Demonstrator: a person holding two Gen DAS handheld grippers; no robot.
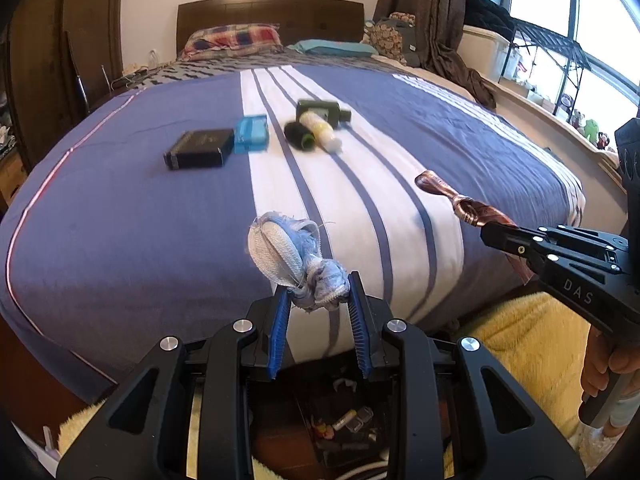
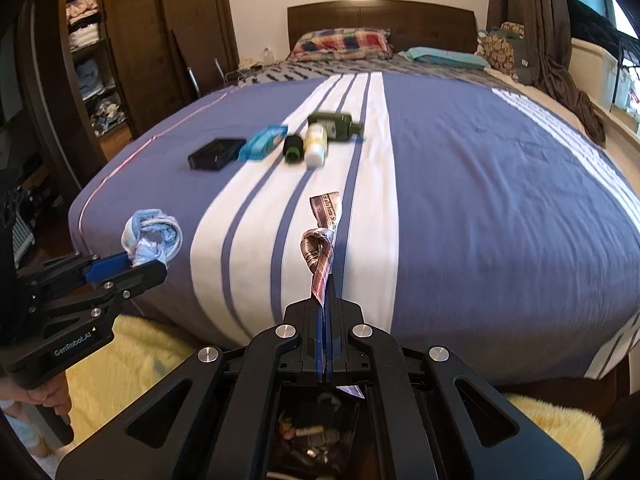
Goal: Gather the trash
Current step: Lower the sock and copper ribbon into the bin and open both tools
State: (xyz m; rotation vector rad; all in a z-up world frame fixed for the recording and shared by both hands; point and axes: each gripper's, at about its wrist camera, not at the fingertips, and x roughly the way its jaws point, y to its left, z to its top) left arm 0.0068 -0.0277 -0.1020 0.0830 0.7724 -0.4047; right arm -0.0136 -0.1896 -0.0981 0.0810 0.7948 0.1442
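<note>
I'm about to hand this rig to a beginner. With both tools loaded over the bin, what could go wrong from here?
1. The left tool pinches only the knotted end of the blue-white rag, so the rag might slip out early.
2. The right tool holds the thin printed wrapper by its tail; it may flutter past the trash bin onto the yellow rug.

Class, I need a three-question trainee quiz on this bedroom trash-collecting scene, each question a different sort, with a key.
1. True or false: the left claw holds a knotted blue-white rag.
2. Which is clamped in the right claw? A) brown knotted wrapper B) black box C) green bottle
3. Fill in: the blue packet lies on the ____.

Key: 1 true; 2 A; 3 bed.
</note>
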